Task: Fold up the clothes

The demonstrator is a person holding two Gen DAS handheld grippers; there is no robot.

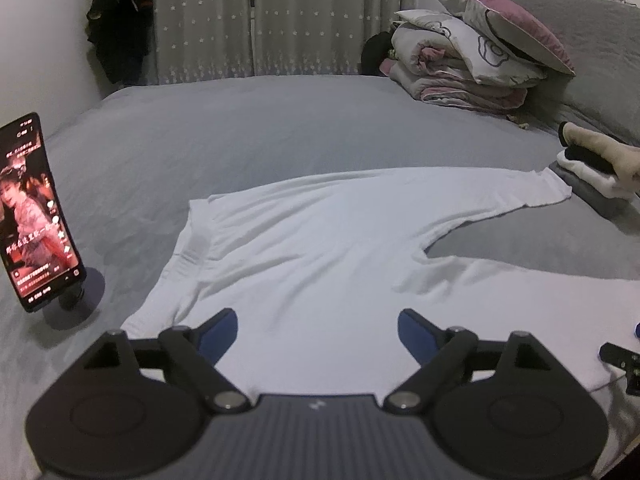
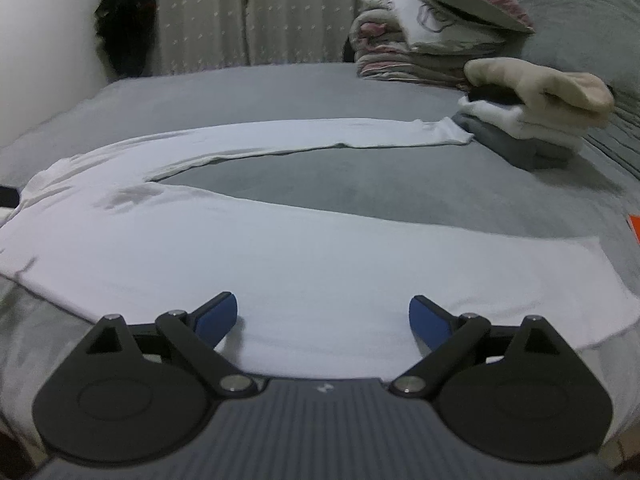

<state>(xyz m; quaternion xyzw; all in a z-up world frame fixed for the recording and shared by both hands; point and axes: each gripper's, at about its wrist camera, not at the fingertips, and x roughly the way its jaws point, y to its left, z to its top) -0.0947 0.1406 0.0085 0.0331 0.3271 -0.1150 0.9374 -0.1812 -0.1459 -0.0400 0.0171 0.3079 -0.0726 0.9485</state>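
place: home bedroom | signs: grey bed (image 1: 280, 128), curtains (image 1: 256, 16), stacked bedding (image 1: 460, 64)

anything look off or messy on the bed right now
A faint grey stain marks the white shirt near the armpit. Its long sleeve stretches out until the cuff touches the folded pile. Otherwise nothing stands out.

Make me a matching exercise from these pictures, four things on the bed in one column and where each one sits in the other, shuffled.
Things:
1. white long-sleeved shirt
2. phone
3. folded quilt
4. small stack of folded clothes

Places:
A. far end, under a pink-edged pillow
B. at the tip of the outstretched sleeve
C. propped on a stand, left side
D. spread flat before both grippers

Pairs: 1-D, 2-C, 3-A, 4-B
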